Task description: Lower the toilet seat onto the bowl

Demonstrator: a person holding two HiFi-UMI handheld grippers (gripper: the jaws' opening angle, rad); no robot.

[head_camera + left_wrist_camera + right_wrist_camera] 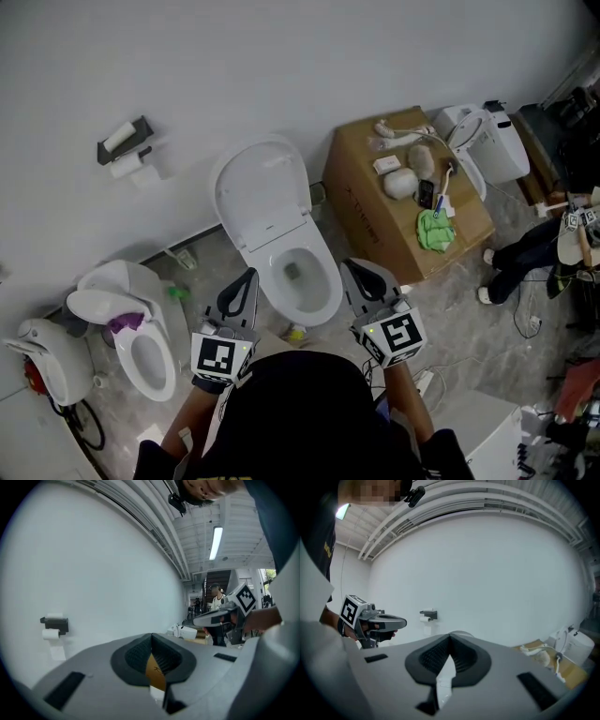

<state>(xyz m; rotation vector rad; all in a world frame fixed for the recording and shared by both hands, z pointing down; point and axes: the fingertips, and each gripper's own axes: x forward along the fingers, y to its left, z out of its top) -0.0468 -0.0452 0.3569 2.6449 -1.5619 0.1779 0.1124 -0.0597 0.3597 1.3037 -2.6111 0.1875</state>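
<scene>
Left gripper (249,277) and right gripper (352,268) flank the toilet bowl (330,274), centre frame.
The 2 pairs of jaws are closed, holding nothing; the toilet seat (262,187) stands raised, upper centre.

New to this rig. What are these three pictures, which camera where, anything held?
No robot arm: a person holds a two-jaw hand-held gripper in each hand. The head view comes from a camera on the person's head, looking down: the left hand-held gripper and right hand-held gripper point toward a toilet whose toilet seat is up. In that view a cardboard box stands at its right, a second toilet at its left. The two gripper views come from cameras riding on each gripper, looking along its jaws. Both pairs of jaws are closed on nothing.
</scene>
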